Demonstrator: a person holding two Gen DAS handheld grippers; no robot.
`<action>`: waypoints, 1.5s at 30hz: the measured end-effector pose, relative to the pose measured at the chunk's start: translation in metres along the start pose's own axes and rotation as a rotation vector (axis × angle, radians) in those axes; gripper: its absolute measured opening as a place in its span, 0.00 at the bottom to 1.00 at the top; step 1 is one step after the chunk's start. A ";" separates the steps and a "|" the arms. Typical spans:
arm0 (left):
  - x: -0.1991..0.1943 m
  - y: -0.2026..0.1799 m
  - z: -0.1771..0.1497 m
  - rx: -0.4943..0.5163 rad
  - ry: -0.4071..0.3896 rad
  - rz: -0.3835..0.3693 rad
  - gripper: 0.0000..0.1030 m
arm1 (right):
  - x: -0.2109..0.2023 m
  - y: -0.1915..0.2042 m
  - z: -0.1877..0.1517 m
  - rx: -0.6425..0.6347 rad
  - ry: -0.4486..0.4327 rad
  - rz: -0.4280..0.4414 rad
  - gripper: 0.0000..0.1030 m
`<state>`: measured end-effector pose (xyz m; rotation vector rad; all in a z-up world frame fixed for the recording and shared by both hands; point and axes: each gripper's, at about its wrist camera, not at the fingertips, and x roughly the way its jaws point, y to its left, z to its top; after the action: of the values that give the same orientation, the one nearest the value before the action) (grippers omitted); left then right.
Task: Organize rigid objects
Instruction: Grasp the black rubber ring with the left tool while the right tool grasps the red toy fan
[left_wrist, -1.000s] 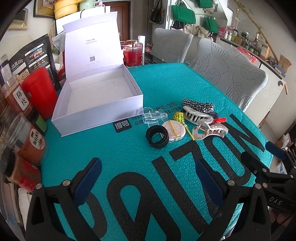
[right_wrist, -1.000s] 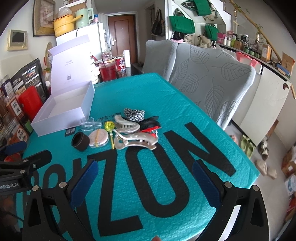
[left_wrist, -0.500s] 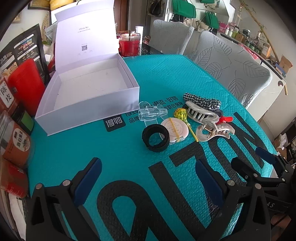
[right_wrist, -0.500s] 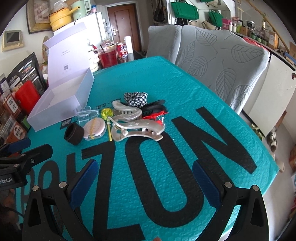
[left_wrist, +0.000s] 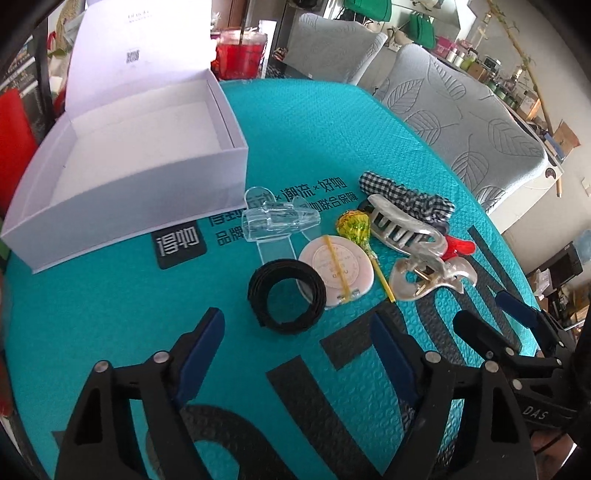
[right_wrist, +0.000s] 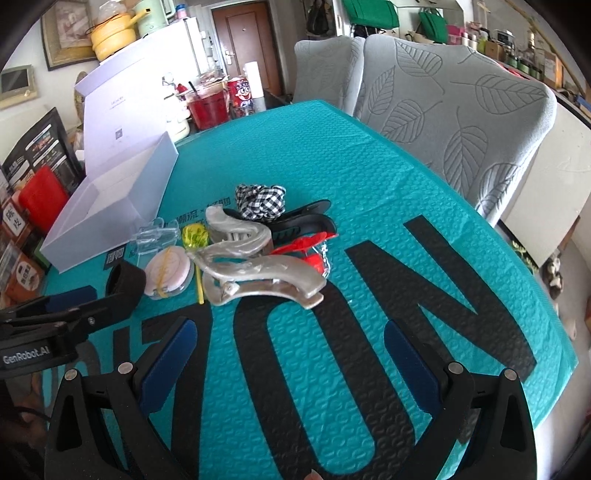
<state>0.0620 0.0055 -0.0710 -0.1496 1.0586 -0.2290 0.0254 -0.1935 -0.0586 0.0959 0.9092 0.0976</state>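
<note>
Our left gripper has just been closing its jaws partway, with nothing between them, just short of the coiled black band on the teal mat. Our right gripper stands wide open and empty before the large pearly hair claw. The open white cardboard box lies beyond, empty.

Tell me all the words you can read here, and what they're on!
"GenRobot.AI": side of the left gripper.
"DAS": body of the right gripper.
"得物": black square on the teal table cover.
"潮流 × 好物": same cover, beside the clear clip.
"陈皮": jar label.
Box lid print: too small to read.
</note>
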 end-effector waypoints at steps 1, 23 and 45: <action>0.002 0.001 0.001 -0.009 0.003 -0.006 0.72 | 0.001 -0.001 0.001 0.000 0.000 0.001 1.00; -0.005 -0.005 0.024 0.054 -0.056 -0.039 0.40 | 0.015 -0.023 0.036 0.095 -0.074 -0.042 0.93; -0.017 -0.011 0.016 0.074 -0.070 -0.022 0.40 | 0.044 -0.020 0.034 0.078 0.057 0.027 0.32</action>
<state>0.0664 -0.0005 -0.0461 -0.1021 0.9779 -0.2808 0.0806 -0.2090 -0.0748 0.1782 0.9689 0.0903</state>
